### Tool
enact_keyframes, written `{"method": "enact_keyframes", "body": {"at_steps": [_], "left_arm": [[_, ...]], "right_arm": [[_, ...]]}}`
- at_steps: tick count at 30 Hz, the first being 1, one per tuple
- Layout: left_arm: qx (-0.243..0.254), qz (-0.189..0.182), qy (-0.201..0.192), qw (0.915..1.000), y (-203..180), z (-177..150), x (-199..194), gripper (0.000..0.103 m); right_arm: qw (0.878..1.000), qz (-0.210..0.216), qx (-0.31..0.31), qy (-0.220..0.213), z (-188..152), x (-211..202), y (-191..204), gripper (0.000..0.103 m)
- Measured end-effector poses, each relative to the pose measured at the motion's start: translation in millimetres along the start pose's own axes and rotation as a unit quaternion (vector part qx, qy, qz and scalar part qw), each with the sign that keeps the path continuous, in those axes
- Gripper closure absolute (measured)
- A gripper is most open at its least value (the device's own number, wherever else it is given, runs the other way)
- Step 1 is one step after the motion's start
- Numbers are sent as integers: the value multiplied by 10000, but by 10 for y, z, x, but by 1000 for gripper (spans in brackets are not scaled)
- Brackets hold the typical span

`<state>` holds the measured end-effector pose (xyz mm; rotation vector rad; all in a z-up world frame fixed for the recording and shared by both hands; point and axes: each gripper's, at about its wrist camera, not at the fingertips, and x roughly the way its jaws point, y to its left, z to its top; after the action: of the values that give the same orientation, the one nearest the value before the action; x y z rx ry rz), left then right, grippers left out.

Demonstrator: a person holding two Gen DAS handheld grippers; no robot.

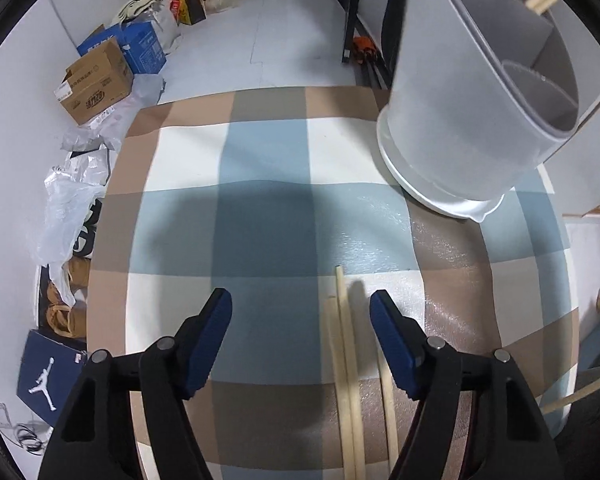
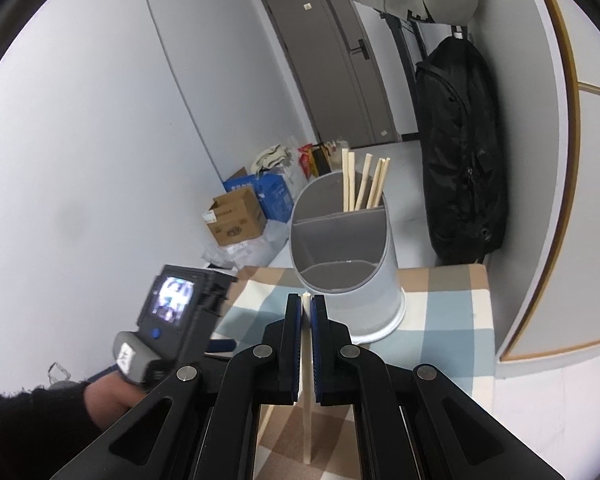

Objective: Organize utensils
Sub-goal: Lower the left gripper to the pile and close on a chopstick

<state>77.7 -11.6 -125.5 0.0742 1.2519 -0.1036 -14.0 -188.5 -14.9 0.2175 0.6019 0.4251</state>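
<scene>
Ahead of my right jaws stands the grey utensil holder point(image 2: 346, 256), chopsticks already upright in its far compartment. My right gripper point(image 2: 306, 307) is clenched on one chopstick point(image 2: 307, 380); it looks light, stiff and smooth, so I'd grip mid-shaft. My left gripper point(image 1: 300, 304) hangs released over loose chopsticks point(image 1: 346, 360) lying just inside its right jaw.

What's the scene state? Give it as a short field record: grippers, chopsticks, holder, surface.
left gripper: open, over the loose chopsticks
right gripper: shut on one chopstick
loose chopsticks: three, flat on the tablecloth
utensil holder: grey, upright, three compartments
stored chopsticks: five, in the far compartment
near two compartments: empty
checked tablecloth: beige, blue, cream
</scene>
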Motion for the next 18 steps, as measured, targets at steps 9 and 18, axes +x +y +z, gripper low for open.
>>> {"method": "enact_keyframes", "body": {"at_steps": [9, 18], "left_arm": [[252, 66, 234, 9994, -144, 53, 70, 57], [286, -300, 151, 9990, -151, 43, 59, 86]], "right_arm": [[9997, 14, 237, -109, 18, -104, -133, 99], [9996, 21, 245, -109, 12, -124, -154, 99]]}}
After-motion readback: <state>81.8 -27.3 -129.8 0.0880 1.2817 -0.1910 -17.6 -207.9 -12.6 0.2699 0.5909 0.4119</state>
